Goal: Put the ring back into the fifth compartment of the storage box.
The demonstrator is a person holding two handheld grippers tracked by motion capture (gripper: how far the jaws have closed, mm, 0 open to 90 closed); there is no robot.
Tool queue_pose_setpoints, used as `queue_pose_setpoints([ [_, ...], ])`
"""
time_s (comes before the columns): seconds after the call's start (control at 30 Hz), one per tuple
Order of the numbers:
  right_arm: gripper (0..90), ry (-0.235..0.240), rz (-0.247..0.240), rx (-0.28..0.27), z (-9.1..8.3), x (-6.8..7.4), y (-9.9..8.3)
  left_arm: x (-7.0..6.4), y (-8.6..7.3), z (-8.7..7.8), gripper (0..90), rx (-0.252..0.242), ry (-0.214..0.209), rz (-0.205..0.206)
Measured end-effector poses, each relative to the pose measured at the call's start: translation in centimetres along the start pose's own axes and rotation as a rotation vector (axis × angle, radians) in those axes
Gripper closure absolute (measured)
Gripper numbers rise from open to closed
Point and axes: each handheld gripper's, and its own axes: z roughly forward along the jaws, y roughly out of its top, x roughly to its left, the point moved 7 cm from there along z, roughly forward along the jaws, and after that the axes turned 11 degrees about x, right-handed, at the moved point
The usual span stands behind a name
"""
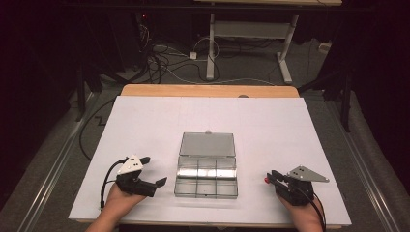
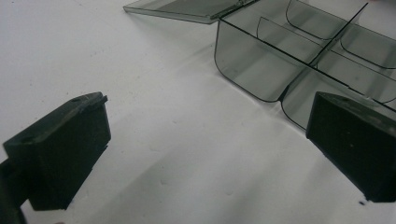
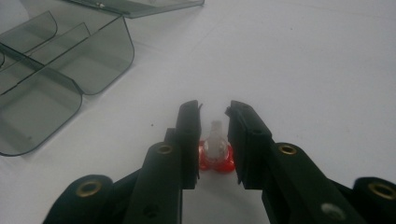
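The right gripper has its jaws clamped on a small red-and-clear plastic push pin, well right of the smoky transparent plastic compartment box lying open on the white-covered bench; the pin's long axis seems to run along the jaws, clear tip forward; the box lies to the pin's left; the left gripper, jaws wide apart and empty, waits just left of the box.
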Motion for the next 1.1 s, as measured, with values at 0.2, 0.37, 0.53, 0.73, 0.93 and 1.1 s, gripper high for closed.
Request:
queue_pose_setpoints([
  [0.2, 79.7, 0.003, 0.0, 0.008, 0.2, -0.09, -0.28, -0.01, -0.04, 0.04, 0.0, 0.002, 0.003, 0.004],
  [0.37, 83.8, 0.006, 0.011, 0.005, 0.2, -0.22, -0.38, -0.02, -0.05, 0.04, 0.0, 0.002, 0.002, 0.003],
  [0.53, 86.7, -0.002, -0.004, 0.008, 0.21, -0.09, -0.4, -0.04, -0.05, 0.03, 0.0, 0.002, 0.0, 0.004],
  [0.73, 87.2, -0.006, -0.015, 0.007, 0.21, -0.04, -0.4, -0.06, -0.05, 0.01, 0.0, 0.002, -0.002, 0.004],
  [0.93, 87.5, -0.004, -0.013, 0.008, 0.19, -0.04, -0.43, -0.05, -0.05, 0.02, 0.0, 0.002, -0.001, 0.004],
  [1.1, 87.7, -0.004, -0.017, 0.006, 0.16, -0.1, -0.42, -0.06, -0.06, 0.01, 0.0, 0.002, -0.001, 0.005],
])
